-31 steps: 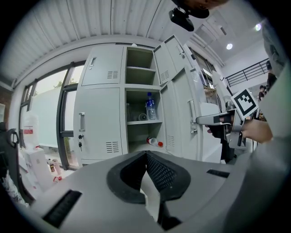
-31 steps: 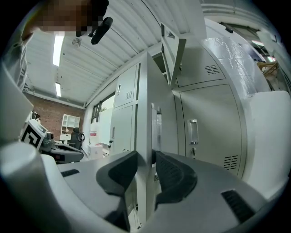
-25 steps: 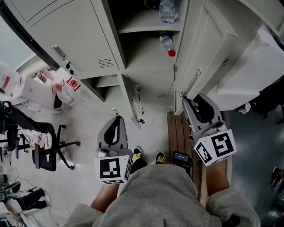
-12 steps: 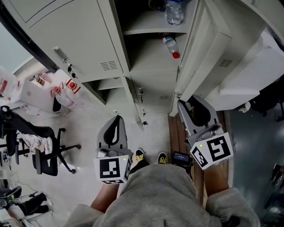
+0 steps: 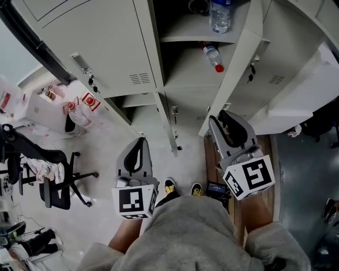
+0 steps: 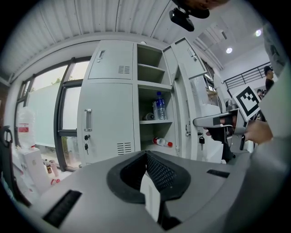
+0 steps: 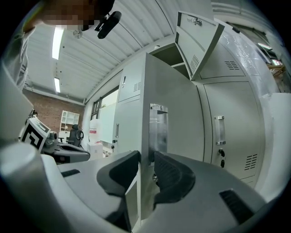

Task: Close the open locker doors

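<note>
Grey metal door [image 7: 173, 91]: a tall, pale sheet-metal locker door, swung out, stands straight ahead of my right gripper [image 7: 146, 157] with its free edge between the jaws.
Right gripper: the jaws are spread around that edge and have just been closing in; I cannot see the pads clamped on it.
Left gripper [image 6: 145, 154]: jaws pressed together, holding nothing, well apart from that door, off to its left.
Long axis: the door's edge runs vertically, crossing my right jaws squarely.
Open locker bay [image 5: 183, 63]: lies left of my right gripper, with a clear plastic bottle [image 5: 221, 16] on an upper shelf.
Coming move: I judge the nearer right hand must carry the edge leftward to the frame.
Lower door [image 5: 168, 124]: narrow, grey, also ajar, ahead of my left gripper.
</note>
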`<action>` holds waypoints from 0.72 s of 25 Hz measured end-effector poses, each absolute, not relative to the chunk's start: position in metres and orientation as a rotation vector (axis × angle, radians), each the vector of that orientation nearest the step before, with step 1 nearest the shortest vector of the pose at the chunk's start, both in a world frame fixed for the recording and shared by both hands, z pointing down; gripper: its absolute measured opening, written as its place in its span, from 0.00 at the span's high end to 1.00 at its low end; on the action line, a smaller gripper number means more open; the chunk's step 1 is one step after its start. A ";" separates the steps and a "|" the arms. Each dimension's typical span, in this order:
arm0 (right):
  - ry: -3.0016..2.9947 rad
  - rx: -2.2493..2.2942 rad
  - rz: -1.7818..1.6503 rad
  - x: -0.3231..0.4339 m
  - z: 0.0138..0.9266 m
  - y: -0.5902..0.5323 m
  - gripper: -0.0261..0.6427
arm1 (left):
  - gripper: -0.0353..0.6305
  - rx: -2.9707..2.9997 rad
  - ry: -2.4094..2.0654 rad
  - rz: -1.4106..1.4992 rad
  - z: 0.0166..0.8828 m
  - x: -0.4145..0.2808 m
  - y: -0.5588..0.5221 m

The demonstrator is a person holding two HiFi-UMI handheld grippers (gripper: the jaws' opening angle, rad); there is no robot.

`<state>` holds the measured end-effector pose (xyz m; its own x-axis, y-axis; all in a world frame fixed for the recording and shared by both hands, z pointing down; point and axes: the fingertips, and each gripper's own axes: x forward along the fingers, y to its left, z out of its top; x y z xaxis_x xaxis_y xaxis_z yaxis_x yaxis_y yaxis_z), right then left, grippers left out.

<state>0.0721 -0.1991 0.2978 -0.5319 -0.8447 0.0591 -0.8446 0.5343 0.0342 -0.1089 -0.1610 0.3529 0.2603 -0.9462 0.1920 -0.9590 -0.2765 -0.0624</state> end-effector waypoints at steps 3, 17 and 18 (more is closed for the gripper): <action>-2.698 1.465 -0.001 0.062 0.298 -0.205 0.78 | 0.94 2.436 -1.846 0.282 0.356 -0.116 -0.162; -2.706 1.459 -0.014 0.014 0.299 -0.243 0.80 | 0.93 2.391 -1.879 0.271 0.364 -0.158 -0.176; -2.707 1.459 -0.018 0.011 0.299 -0.246 0.80 | 0.94 2.389 -1.886 0.277 0.363 -0.161 -0.179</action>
